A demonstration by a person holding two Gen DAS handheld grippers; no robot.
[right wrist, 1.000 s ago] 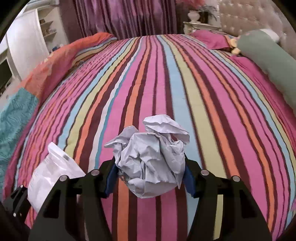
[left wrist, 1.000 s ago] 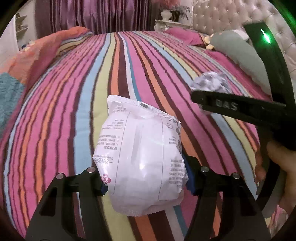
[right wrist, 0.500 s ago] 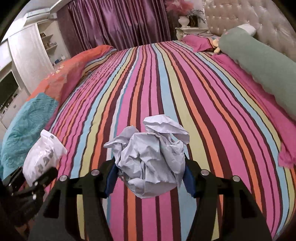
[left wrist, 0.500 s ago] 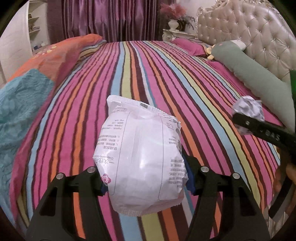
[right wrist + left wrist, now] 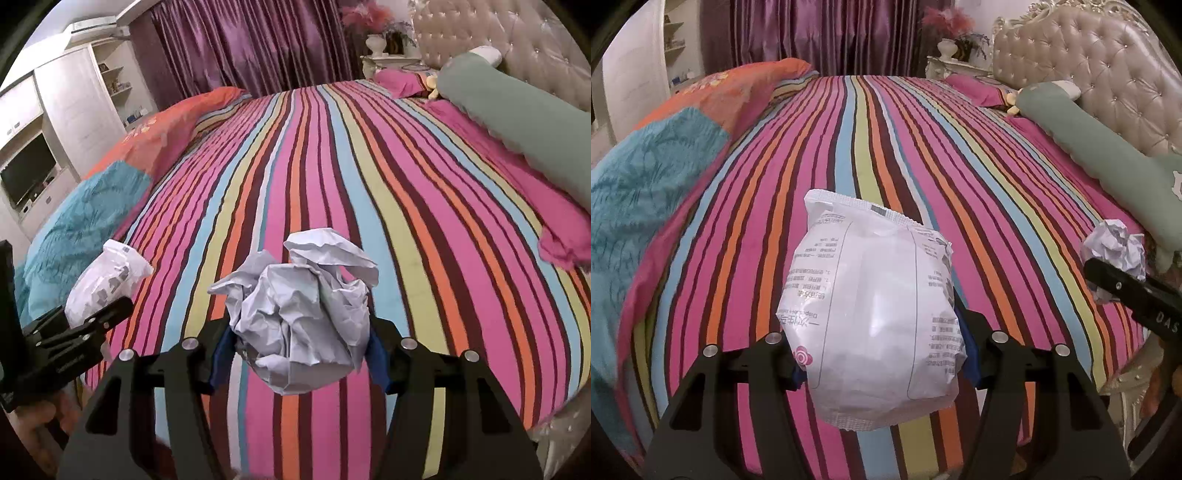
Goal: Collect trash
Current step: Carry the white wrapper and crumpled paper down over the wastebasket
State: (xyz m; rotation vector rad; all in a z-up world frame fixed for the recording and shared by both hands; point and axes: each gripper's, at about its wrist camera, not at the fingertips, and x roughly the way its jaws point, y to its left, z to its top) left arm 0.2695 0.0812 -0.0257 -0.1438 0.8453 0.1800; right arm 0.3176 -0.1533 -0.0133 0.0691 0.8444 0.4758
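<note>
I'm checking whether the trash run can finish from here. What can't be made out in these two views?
- Any bin or trash bag: not in either view.
- Small print on the white wrapper in the left hand-held gripper: too small and blurred to read.
- Bedspread under the crumpled paper in the right hand-held gripper: hidden by the paper.
- Floor beside the bed: cut off by the frame edges.

wrapper (image 5: 871,314): glossy plastic (printed); paper ball (image 5: 299,317): matt, creased; bedspread (image 5: 923,147): woven cloth

Two grippers: left (image 5: 882,363), right (image 5: 297,360). One white packet (image 5: 871,314), one paper ball (image 5: 299,317), one bed (image 5: 871,147), one green bolster (image 5: 1097,147), one vase (image 5: 946,48).
</note>
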